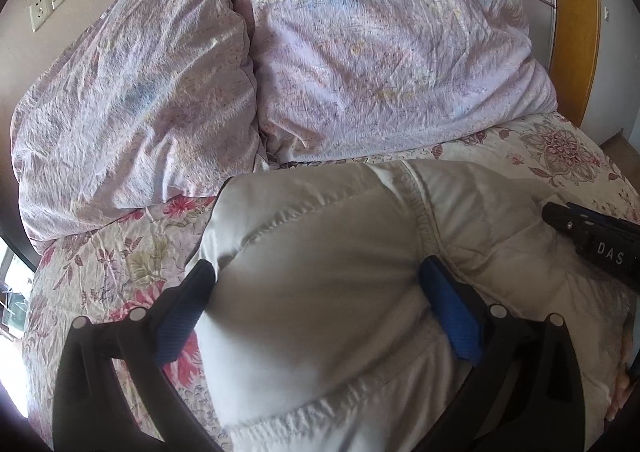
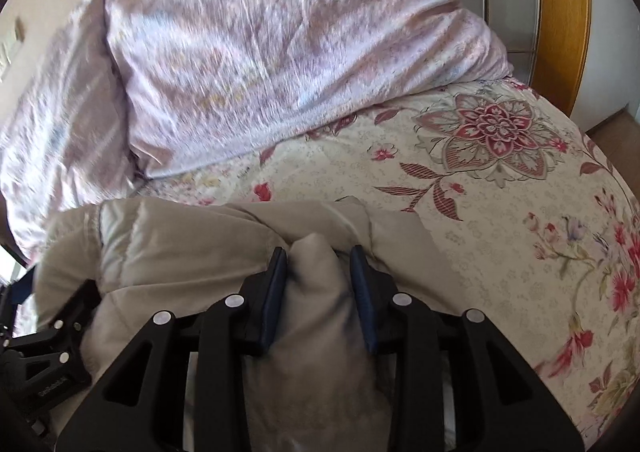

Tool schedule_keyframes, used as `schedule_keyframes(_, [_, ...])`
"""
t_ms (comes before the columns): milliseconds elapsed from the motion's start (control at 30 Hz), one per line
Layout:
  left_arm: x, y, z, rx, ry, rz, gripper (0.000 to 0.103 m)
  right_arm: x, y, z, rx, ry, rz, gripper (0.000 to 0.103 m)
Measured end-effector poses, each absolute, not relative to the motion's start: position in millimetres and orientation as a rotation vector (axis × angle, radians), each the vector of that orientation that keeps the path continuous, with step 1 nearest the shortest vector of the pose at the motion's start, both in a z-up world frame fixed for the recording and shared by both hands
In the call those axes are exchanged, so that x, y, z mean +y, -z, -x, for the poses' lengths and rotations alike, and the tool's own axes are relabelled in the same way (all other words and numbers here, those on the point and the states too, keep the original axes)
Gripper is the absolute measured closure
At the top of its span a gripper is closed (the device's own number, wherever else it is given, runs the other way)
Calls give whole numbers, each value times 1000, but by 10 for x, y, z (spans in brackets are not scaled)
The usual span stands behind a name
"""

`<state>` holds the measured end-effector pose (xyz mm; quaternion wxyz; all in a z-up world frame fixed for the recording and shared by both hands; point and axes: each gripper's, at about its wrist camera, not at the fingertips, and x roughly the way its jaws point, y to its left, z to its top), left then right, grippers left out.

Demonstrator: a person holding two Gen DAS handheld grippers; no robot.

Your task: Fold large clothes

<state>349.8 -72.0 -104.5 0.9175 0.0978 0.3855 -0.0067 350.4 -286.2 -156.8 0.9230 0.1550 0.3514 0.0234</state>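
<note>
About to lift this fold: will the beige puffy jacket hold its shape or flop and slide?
The jacket probably flops: it bulges and creases between the right gripper pads. Its sheen suggests slippery fabric. Puffy quilting under the left gripper hints it is light and may spring open.

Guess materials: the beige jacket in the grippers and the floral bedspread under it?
Beige puffer jacket: looks like thin, slightly glossy synthetic shell over soft filling; it shows sheen, stitched channels and puffy bulges.
Floral bedspread: probably matte printed cotton or blend, quilted; it has a dull surface with fine stitched dimples. Fibre can't be confirmed.
</note>
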Motion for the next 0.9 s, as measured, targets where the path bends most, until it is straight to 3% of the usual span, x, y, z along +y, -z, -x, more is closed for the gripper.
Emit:
schedule_keyframes(300, [-720, 889, -3024, 768, 129, -135, 2, -2794, 1422, -2583, 567, -117, -270, 69])
schedule_keyframes(900, [-881, 1172, -3047, 711, 73, -210, 2, -2711, 1817, -2611, 615, -97, -229, 69])
